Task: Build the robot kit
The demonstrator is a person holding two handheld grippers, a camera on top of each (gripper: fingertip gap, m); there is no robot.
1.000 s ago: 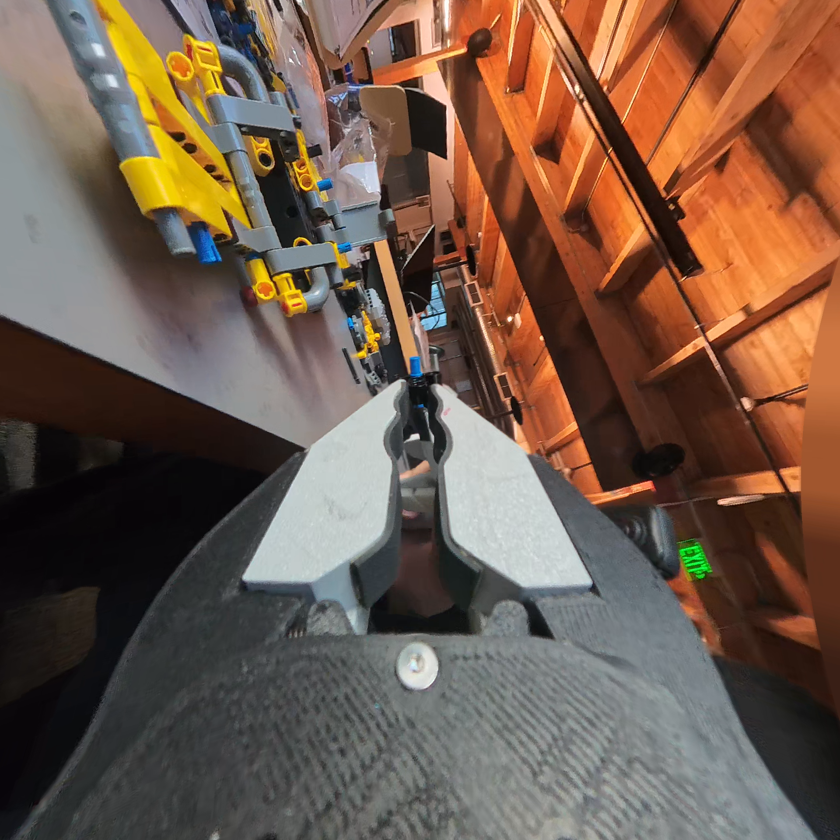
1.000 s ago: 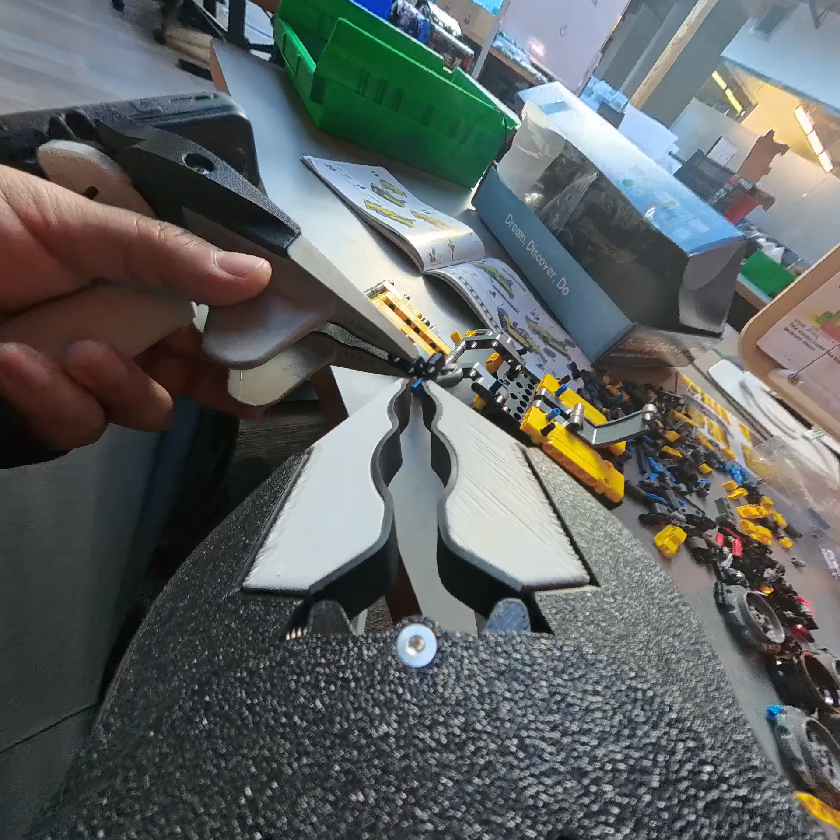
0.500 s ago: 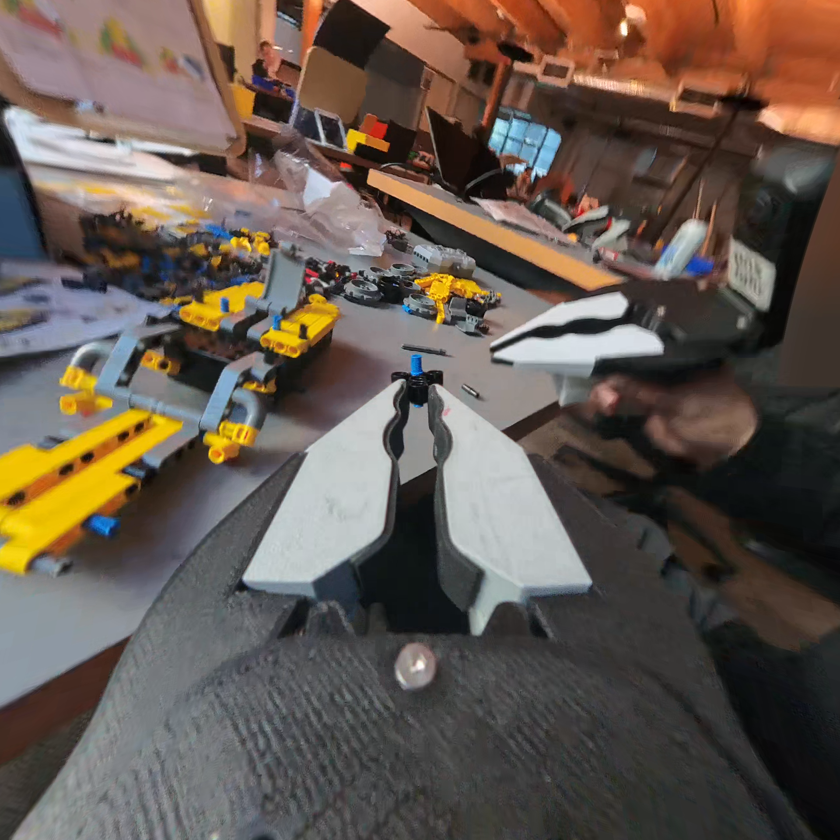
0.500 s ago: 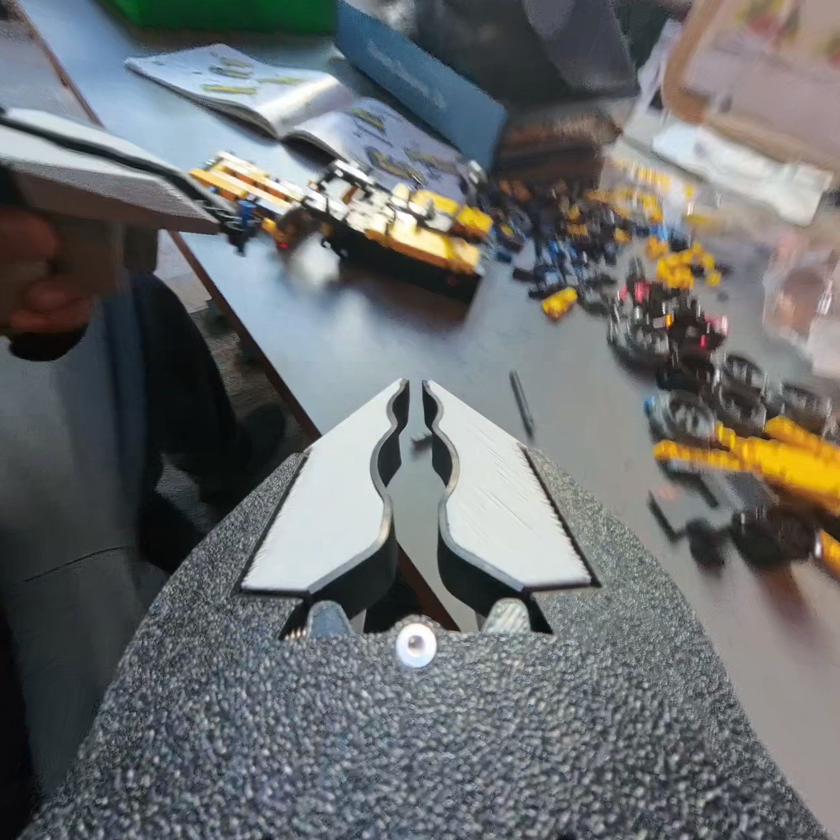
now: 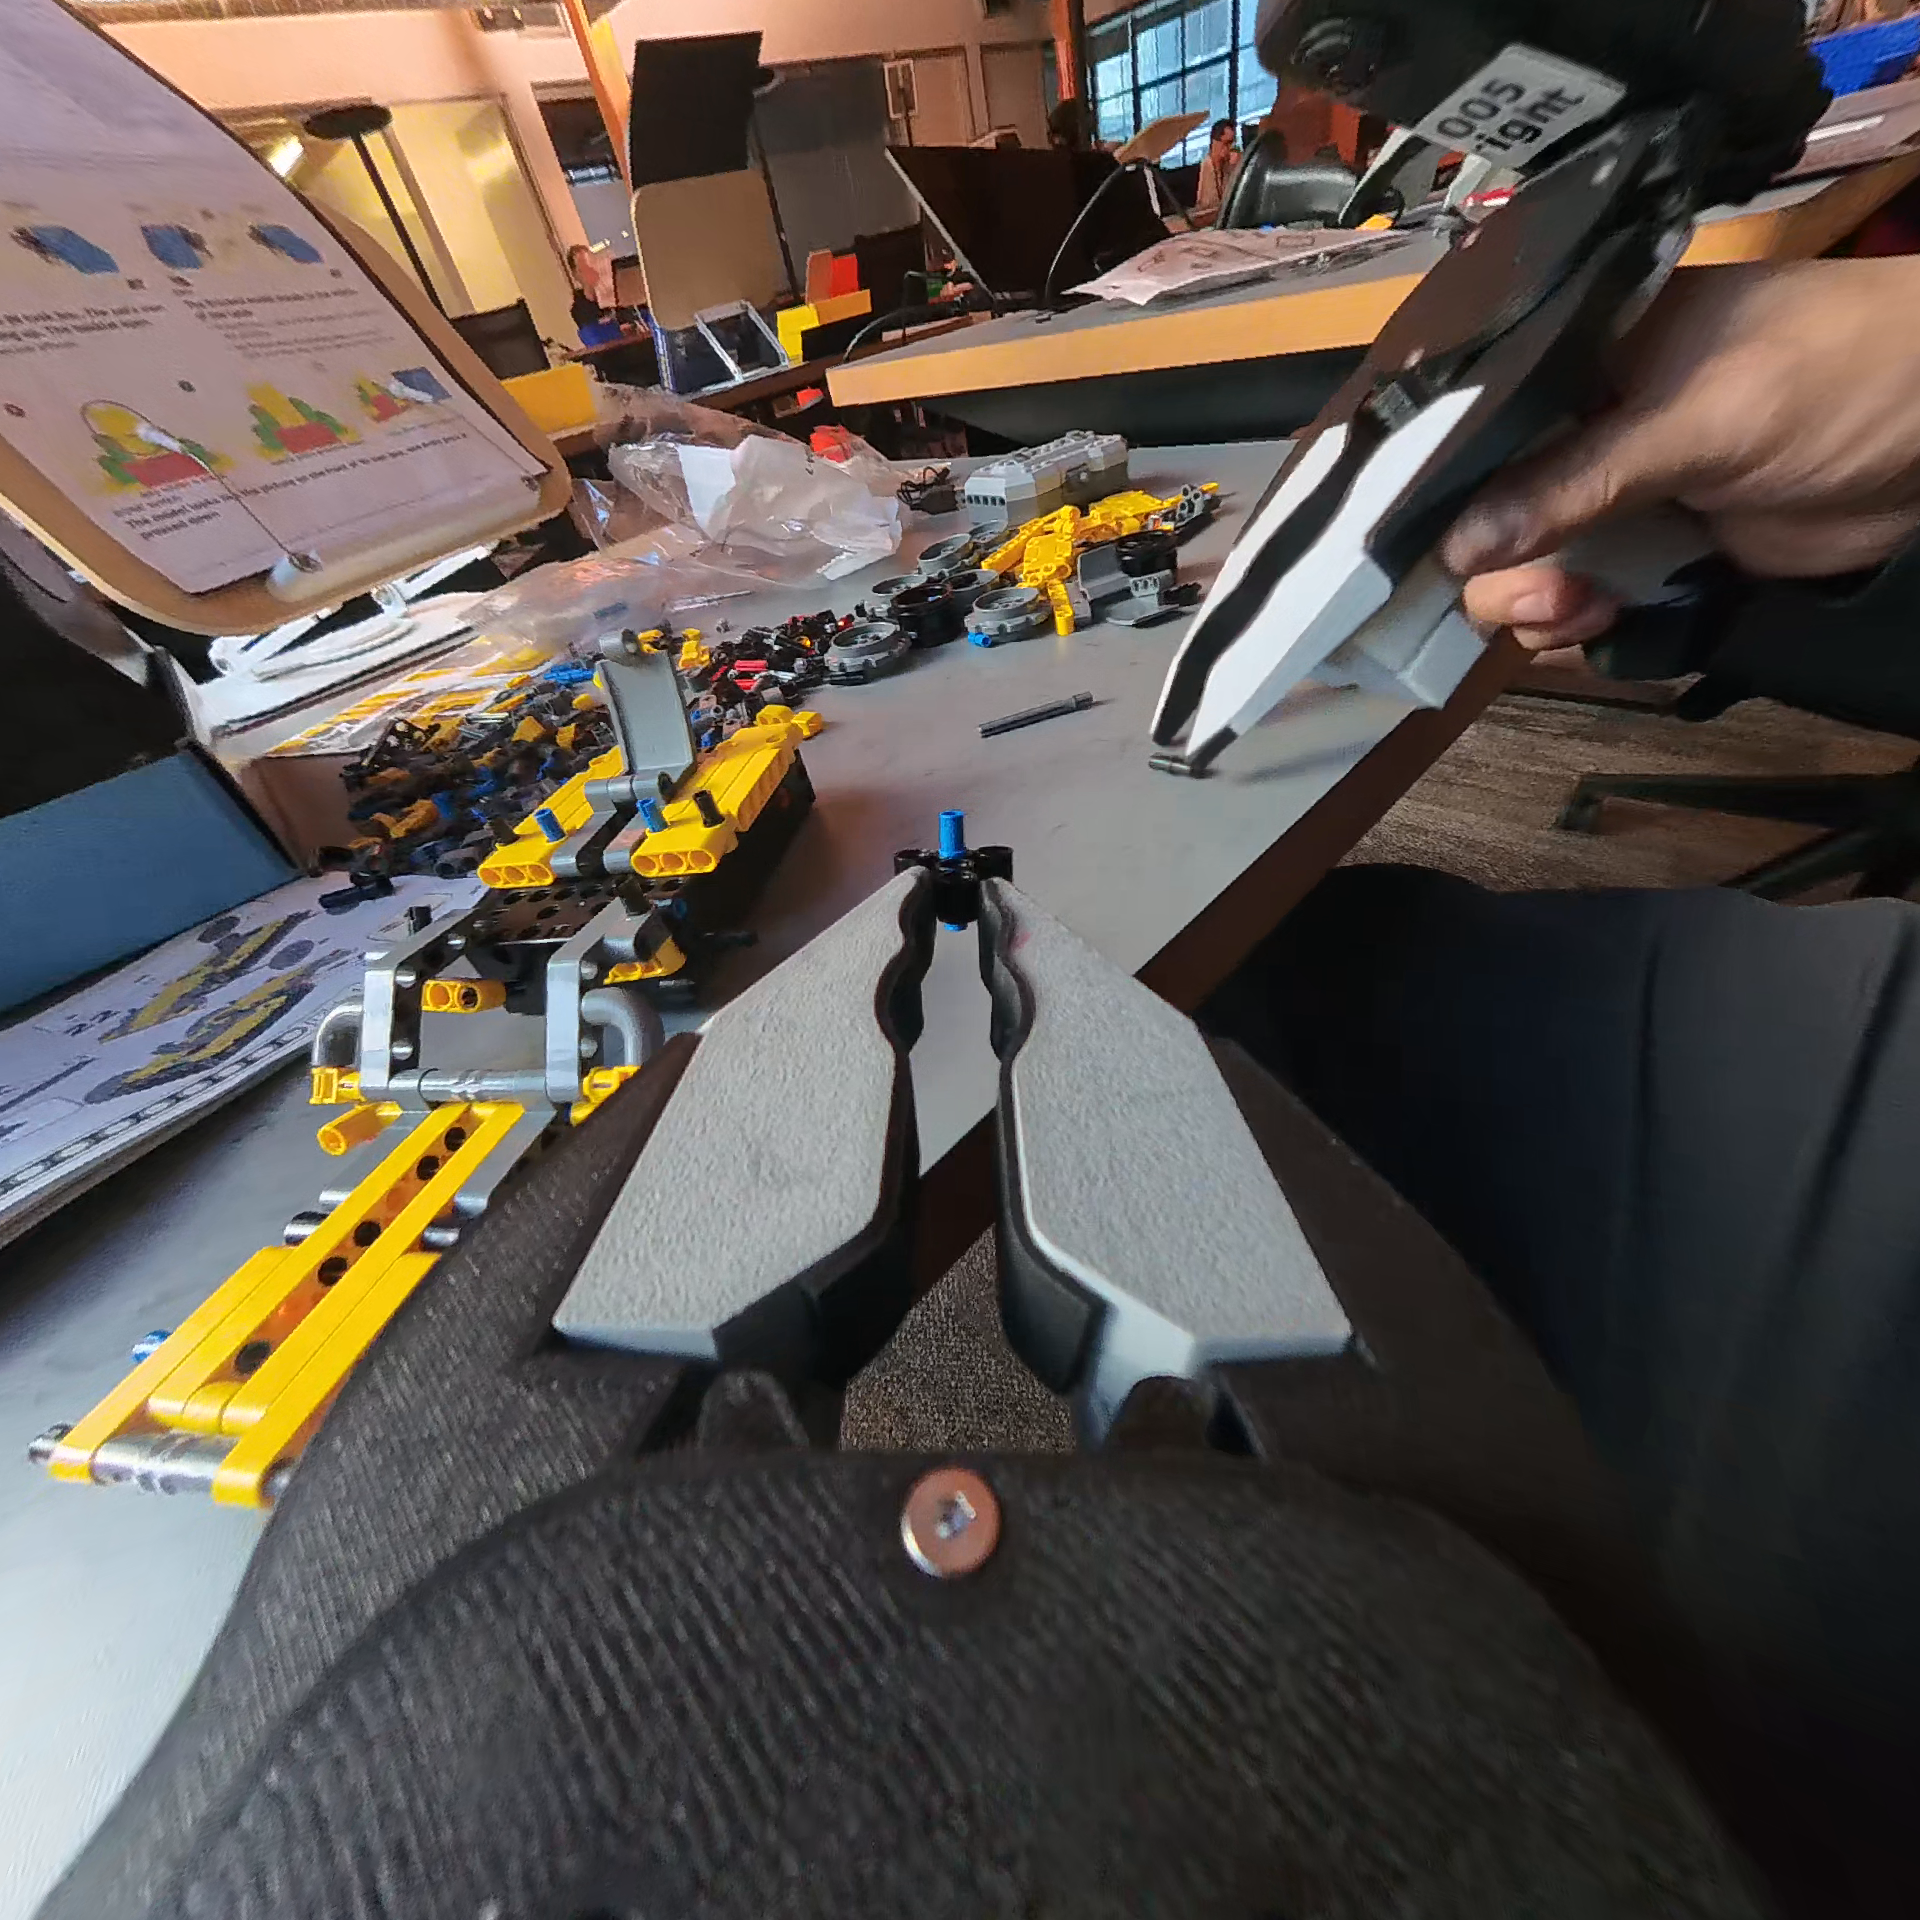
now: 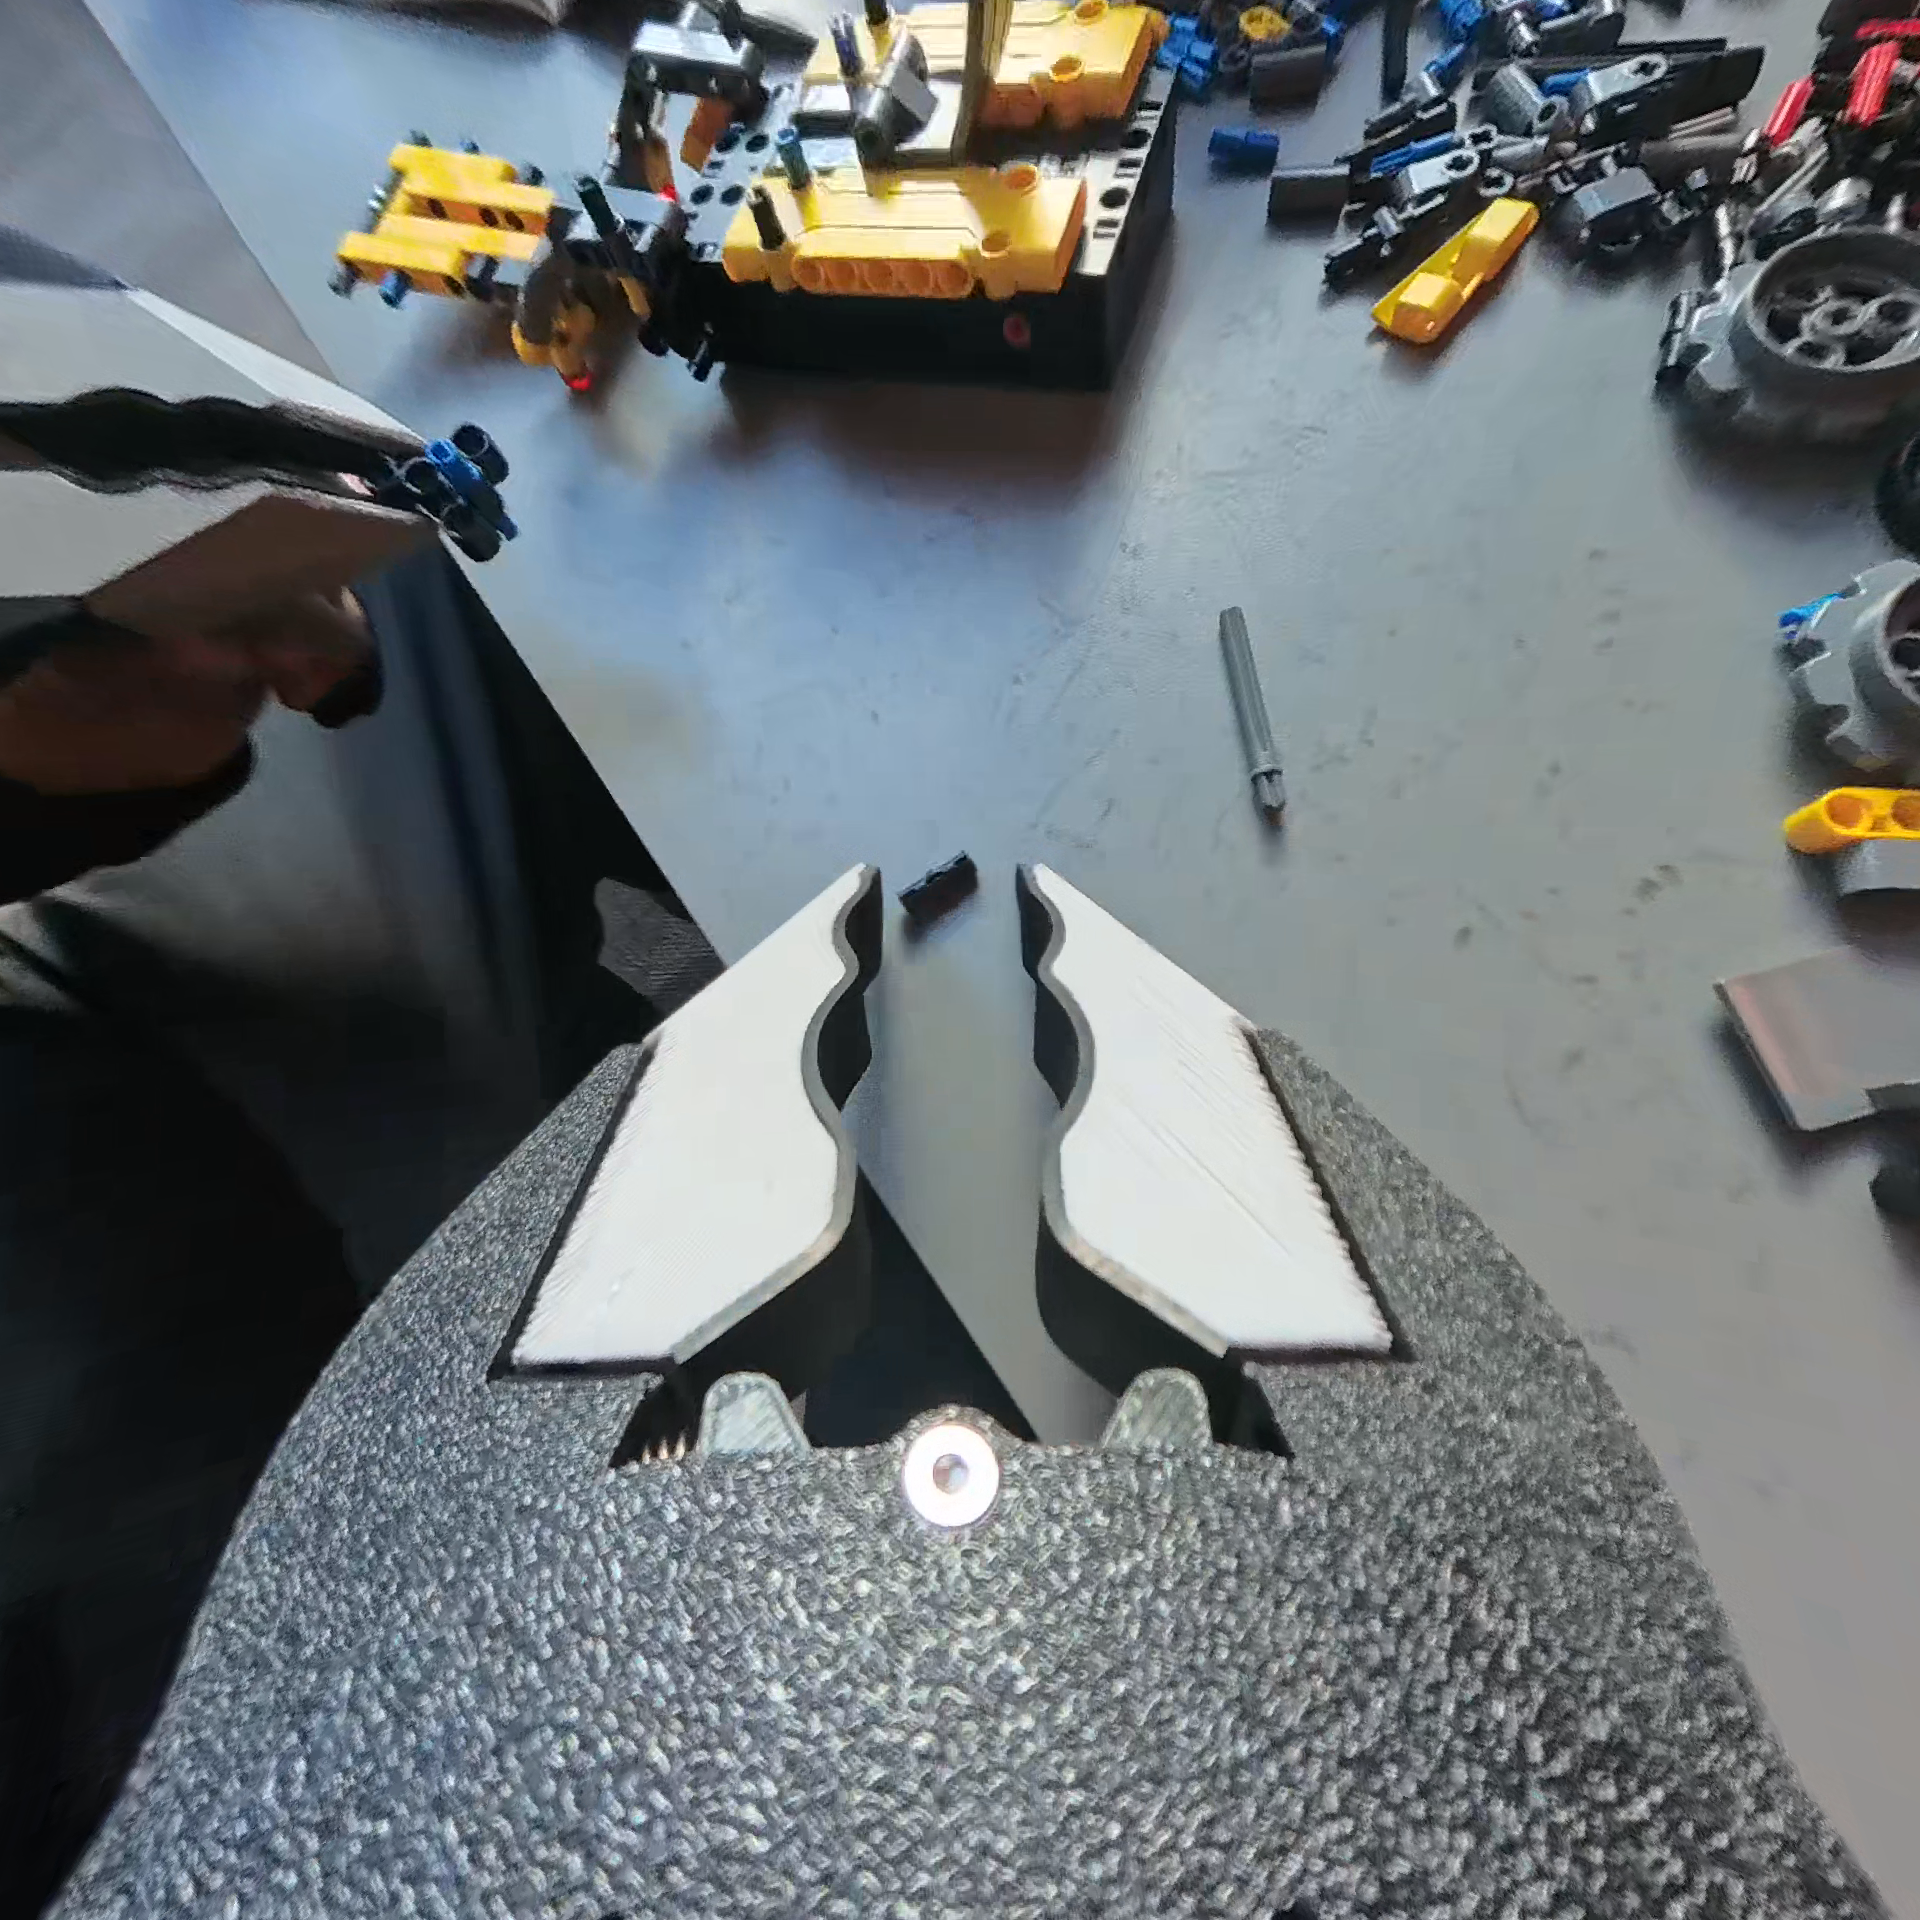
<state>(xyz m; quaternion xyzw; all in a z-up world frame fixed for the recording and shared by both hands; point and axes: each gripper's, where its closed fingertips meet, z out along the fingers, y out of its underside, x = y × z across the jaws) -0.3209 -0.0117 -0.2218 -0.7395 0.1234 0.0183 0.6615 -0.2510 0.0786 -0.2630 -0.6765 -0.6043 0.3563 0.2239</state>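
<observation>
Right wrist view, grey table [image 6: 1403, 1039], scattered parts, open-plan workshop bkgd.

My left tongs [image 5: 954, 896], pale grey with black inner edges, pinch a small black connector piece with a blue pin [image 5: 952, 864]. My right tongs [image 6: 948, 883] are white-grey over a speckled black shell. Between them lies a short black peg [image 6: 936, 883] on the matt grey worktop [image 6: 1039, 540]. A slim grey axle [image 6: 1251, 709] lies near a yellow-and-black brick assembly [image 6: 914, 208].

Right tool [image 6: 948, 883] parted around small black pin [image 6: 937, 884].
</observation>
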